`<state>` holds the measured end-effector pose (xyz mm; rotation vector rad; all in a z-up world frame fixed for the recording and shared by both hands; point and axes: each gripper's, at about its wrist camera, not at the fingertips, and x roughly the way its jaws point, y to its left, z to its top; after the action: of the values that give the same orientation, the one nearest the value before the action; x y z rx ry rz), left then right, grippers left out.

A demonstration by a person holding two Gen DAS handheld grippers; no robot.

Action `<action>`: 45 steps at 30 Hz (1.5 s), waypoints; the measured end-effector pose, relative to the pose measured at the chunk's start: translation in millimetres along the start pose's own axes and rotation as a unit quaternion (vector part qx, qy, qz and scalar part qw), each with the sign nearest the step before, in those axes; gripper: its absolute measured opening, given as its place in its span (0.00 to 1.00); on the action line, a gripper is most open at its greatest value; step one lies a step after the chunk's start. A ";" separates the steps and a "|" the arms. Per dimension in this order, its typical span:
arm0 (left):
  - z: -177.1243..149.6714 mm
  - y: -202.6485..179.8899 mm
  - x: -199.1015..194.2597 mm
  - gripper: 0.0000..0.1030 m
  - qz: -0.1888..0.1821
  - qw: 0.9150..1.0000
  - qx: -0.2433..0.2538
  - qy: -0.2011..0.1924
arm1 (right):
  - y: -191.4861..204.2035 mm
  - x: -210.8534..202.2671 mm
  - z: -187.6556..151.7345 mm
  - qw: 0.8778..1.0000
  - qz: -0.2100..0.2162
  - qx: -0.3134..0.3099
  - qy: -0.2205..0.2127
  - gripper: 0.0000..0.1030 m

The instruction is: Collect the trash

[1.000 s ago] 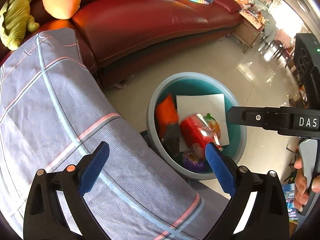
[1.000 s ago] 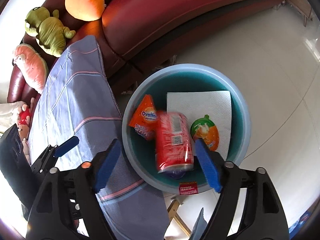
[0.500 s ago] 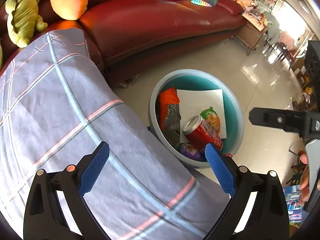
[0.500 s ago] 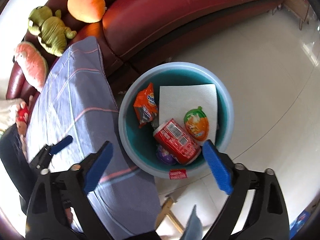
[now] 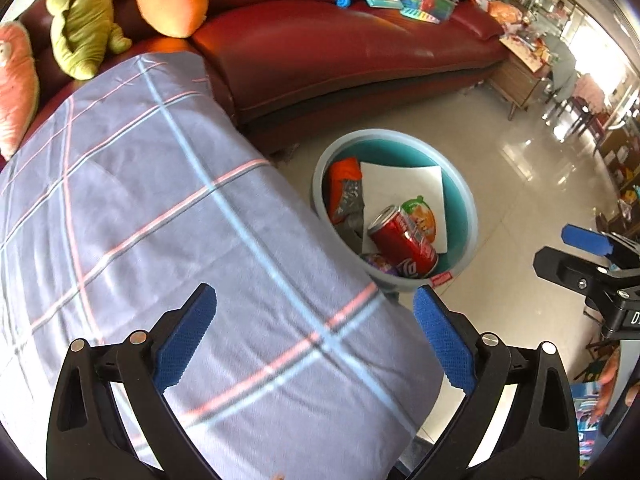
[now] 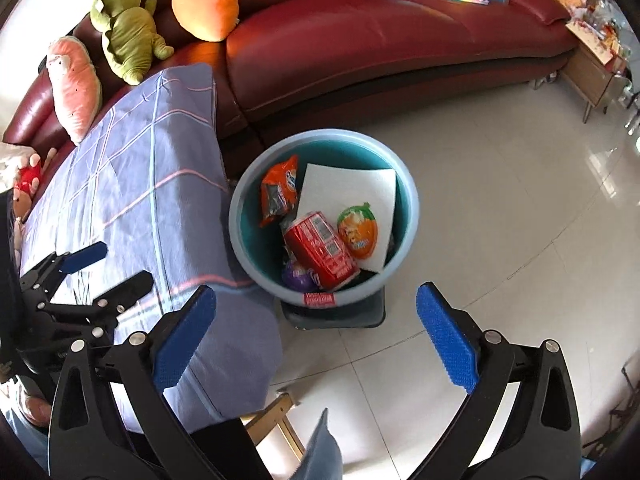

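Red can (image 6: 320, 248) lies in the basin (image 6: 408, 184) with the wrappers. Right hand-held gripper (image 6: 316, 332) stands wide and empty; left hand-held gripper (image 5: 316, 332) likewise, over the cloth-covered bench (image 5: 160, 220).

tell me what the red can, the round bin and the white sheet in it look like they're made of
Red can: looks like thin painted metal, glossy, with a silvery rimmed top.
Round bin: probably moulded plastic, smooth, pale blue rim and teal inside.
White sheet: seemingly paper towel or tissue, matte, thin, lying flat with a slightly lifted corner.
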<state>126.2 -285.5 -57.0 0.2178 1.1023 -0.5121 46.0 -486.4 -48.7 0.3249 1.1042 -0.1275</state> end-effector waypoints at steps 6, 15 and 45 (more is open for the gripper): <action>-22.5 -1.3 -22.7 0.96 0.024 0.999 -0.006 -0.019 | 11.1 -14.9 -29.7 0.999 -0.014 -0.030 -0.010 0.93; -58.9 -0.2 -45.8 0.96 0.044 0.999 -0.009 -0.027 | 25.0 -34.9 -60.3 0.998 -0.015 -0.042 -0.033 0.93; -67.1 12.8 -43.6 0.96 0.065 0.997 -0.034 -0.039 | 32.0 -22.7 -65.1 0.998 -0.021 -0.056 -0.019 0.93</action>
<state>64.0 -234.1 -49.0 0.2070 1.0197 -0.3639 -11.5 -436.7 -48.9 0.1972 1.0756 -0.1081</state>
